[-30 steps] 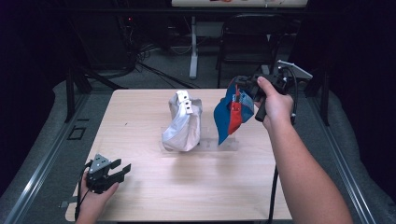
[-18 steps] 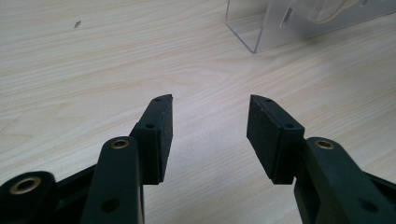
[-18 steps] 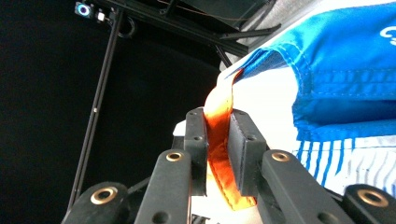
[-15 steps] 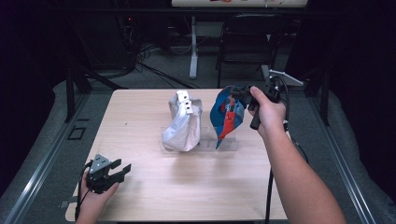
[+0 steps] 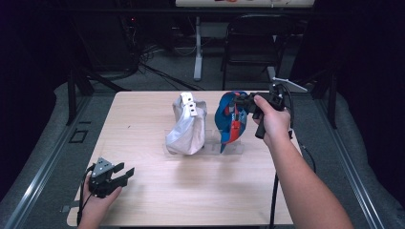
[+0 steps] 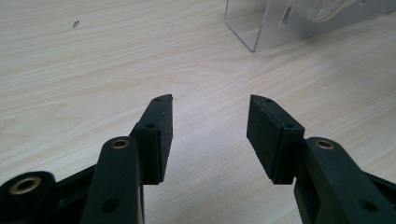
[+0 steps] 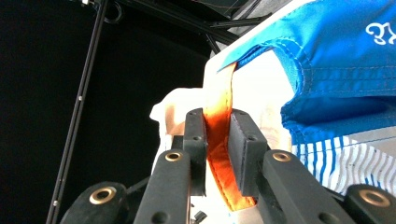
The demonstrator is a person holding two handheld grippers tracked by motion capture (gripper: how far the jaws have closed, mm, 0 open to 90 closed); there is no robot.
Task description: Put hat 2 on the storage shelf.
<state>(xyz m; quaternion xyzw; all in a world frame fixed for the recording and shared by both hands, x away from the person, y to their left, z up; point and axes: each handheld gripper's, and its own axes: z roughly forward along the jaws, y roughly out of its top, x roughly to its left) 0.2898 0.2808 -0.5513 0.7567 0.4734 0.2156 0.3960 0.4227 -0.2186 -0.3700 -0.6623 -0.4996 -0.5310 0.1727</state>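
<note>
A blue bag (image 5: 228, 120) with white-striped lining and an orange strap stands on the right end of a clear acrylic stand (image 5: 235, 149). My right gripper (image 5: 243, 102) comes in from the right at the bag's top. In the right gripper view its pads are shut on the orange strap (image 7: 219, 100), with the blue cloth (image 7: 336, 56) hanging to the right. A crumpled silver bag (image 5: 186, 126) sits on the left end of the stand. My left gripper (image 5: 125, 172) rests at the table's front left, open and holding nothing (image 6: 210, 126).
The light wooden table (image 5: 143, 114) has bare room on its left and front. A corner of the clear stand (image 6: 261, 28) lies ahead of the left jaws. A black chair (image 5: 258, 43) and cables stand on the floor behind the table.
My right hand has sunk a little with the strap in its jaws, and the blue bag has settled lower on the stand. The left hand has stayed put.
</note>
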